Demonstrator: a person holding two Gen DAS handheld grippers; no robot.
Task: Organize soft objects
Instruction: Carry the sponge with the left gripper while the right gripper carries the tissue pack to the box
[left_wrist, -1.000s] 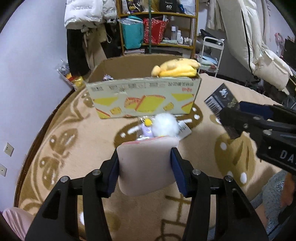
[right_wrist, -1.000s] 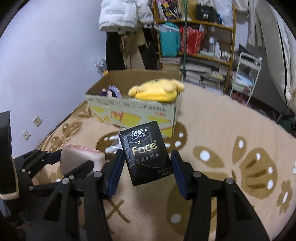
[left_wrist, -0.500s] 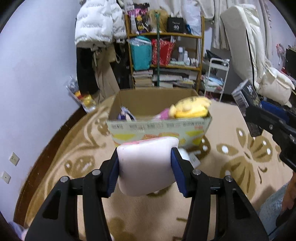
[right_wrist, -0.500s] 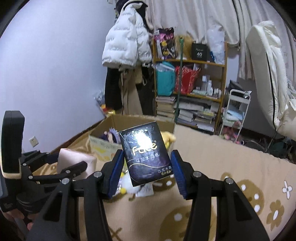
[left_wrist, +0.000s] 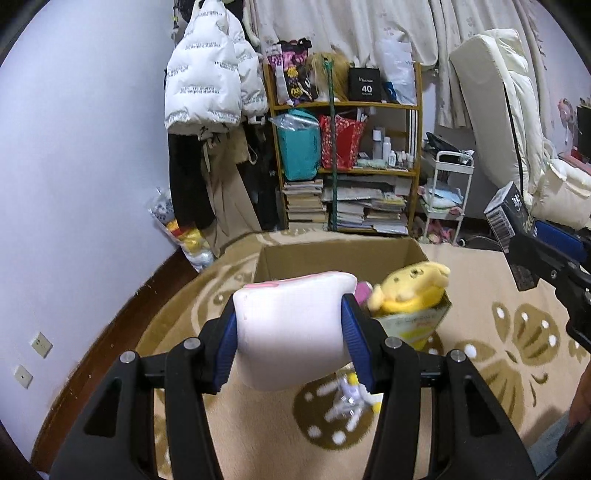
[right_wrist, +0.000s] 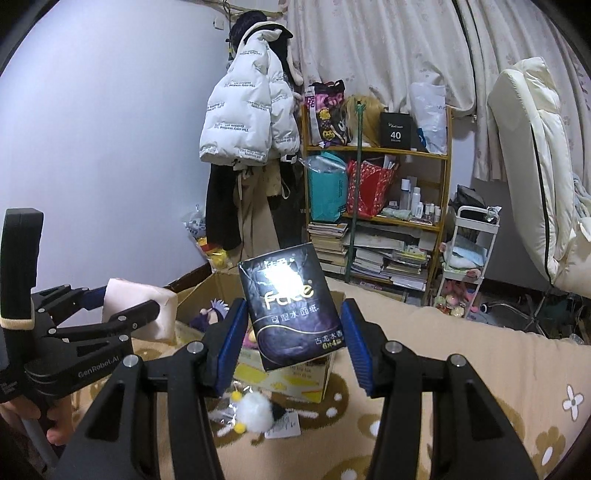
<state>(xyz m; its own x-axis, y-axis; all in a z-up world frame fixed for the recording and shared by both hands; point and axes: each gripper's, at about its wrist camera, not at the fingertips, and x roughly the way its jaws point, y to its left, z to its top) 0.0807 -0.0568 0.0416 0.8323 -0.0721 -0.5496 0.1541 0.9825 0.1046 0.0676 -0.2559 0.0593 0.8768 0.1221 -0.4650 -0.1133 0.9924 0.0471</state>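
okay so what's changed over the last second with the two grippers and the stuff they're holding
Both hand-held grippers rose and tipped upward. The left one carried its pink squishy block from low over the rug to above the cardboard box; the right lifted the black tissue pack alongside. Nothing was picked up or released. The box, yellow plush and white pompom toy stayed put.

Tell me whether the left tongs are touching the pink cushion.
Touching. The left wrist view shows both blue pads of the left tongs pressed against the sides of the pink cushion, which hangs between them, clear of the rug.
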